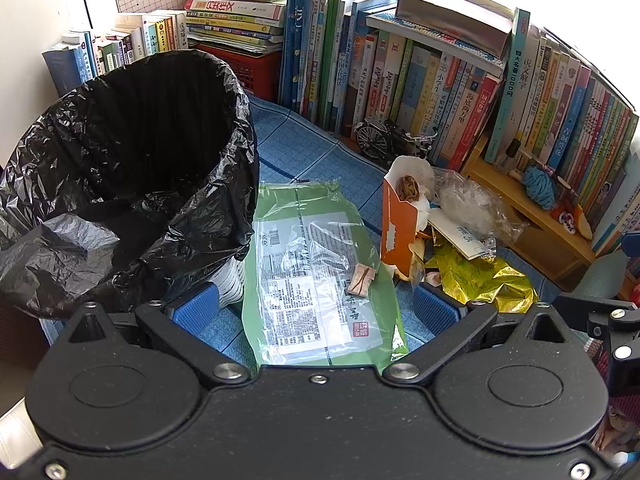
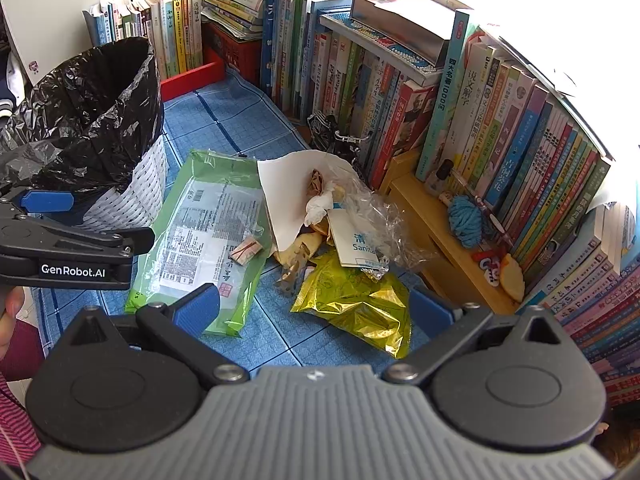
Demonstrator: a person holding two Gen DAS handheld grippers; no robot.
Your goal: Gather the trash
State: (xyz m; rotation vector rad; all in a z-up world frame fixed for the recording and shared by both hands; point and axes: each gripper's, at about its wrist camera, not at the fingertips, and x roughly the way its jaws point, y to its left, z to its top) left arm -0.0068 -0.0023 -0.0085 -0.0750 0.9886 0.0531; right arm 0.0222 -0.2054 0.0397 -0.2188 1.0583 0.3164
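A bin with a black liner (image 1: 132,160) stands at the left on a blue mat. Beside it a flat green package (image 1: 320,272) lies with a small brown wrapper (image 1: 362,278) on top. My left gripper (image 1: 316,308) is open just above the package's near end, its blue pads either side. To the right are an orange carton (image 1: 396,224), clear plastic (image 1: 472,204) and a yellow foil bag (image 1: 480,276). In the right wrist view, my right gripper (image 2: 314,308) is open and empty above the mat, between the green package (image 2: 208,232) and the yellow foil bag (image 2: 360,304).
Rows of books (image 1: 440,80) line the back and right, with a model bicycle (image 1: 384,140) and a low wooden shelf (image 2: 452,240) holding blue yarn (image 2: 466,216). A red crate (image 1: 248,68) sits behind the bin. A hand (image 2: 8,320) shows at the left edge.
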